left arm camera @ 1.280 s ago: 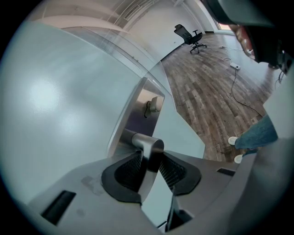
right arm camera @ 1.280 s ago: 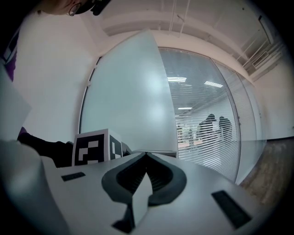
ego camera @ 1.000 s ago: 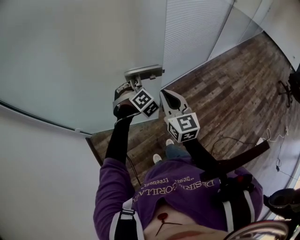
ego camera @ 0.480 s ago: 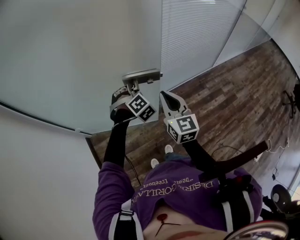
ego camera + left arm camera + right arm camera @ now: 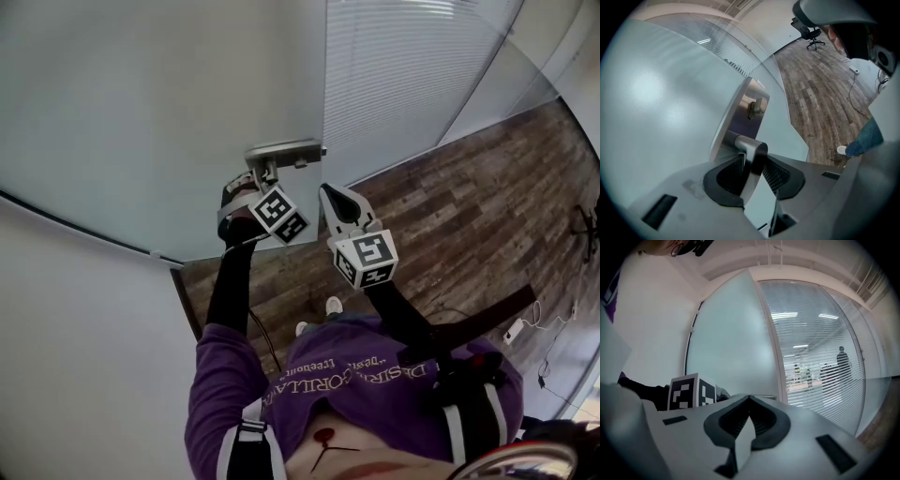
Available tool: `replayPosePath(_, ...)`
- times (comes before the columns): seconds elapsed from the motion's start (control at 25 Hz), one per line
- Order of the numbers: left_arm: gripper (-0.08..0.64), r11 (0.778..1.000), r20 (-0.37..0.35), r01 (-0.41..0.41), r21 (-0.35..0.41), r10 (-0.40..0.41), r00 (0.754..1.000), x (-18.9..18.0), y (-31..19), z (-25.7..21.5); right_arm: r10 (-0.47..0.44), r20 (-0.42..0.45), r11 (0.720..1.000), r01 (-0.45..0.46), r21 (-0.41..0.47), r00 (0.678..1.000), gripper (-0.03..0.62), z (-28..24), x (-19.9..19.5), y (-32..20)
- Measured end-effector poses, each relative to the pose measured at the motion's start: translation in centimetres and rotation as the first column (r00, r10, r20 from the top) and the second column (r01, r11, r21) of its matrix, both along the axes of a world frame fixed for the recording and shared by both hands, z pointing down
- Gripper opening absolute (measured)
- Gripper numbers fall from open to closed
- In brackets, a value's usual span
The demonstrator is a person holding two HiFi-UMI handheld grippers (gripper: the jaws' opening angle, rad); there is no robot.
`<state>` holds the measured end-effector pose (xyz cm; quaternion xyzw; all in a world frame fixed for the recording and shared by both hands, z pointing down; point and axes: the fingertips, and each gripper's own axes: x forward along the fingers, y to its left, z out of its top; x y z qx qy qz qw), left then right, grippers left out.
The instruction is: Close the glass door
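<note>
The frosted glass door [image 5: 169, 122] fills the upper left of the head view, and its metal lock plate [image 5: 284, 150] sits near its right edge. My left gripper [image 5: 260, 176] is shut on the lever handle [image 5: 749, 144], which lies between the ribbed pads. In the left gripper view the plate [image 5: 739, 112] carries a small thumb turn [image 5: 757, 107]. My right gripper [image 5: 327, 190] hangs just right of the handle, shut and empty, touching nothing. Its tips [image 5: 749, 398] meet in front of the door [image 5: 731, 333].
A fixed glass panel with horizontal blinds [image 5: 403, 66] stands right of the door edge. Wood-plank floor [image 5: 450, 216] runs to the right, with cables [image 5: 539, 319] on it. A white wall [image 5: 75, 356] lies at lower left. An office chair [image 5: 812, 29] stands far off.
The left gripper has stayed shut on the handle. Both grippers and the handle have drifted slightly left in the head view. The person's feet have shifted on the floor.
</note>
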<state>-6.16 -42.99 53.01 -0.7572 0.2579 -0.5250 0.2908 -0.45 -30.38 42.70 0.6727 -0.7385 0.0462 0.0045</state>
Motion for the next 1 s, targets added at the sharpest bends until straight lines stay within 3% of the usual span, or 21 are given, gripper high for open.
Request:
replayPosePath(0.68, 0.117, 1.000, -0.013, 0.015, -0.006, -0.016, 1.000, 0.3, -1.6, 0.1, -0.039, 0.013, 0.999, 0.039, -0.012, 0.999, -0.011, 1.4, -0.1, -0.8)
replayPosePath(1.0, 0.116, 1.000, -0.008, 0.005, -0.014, -0.006, 1.000, 0.8, -2.8, 0.1, 0.035, 0.015, 0.999, -0.035, -0.007, 0.999, -0.011, 0.7, 0.6, -3.5)
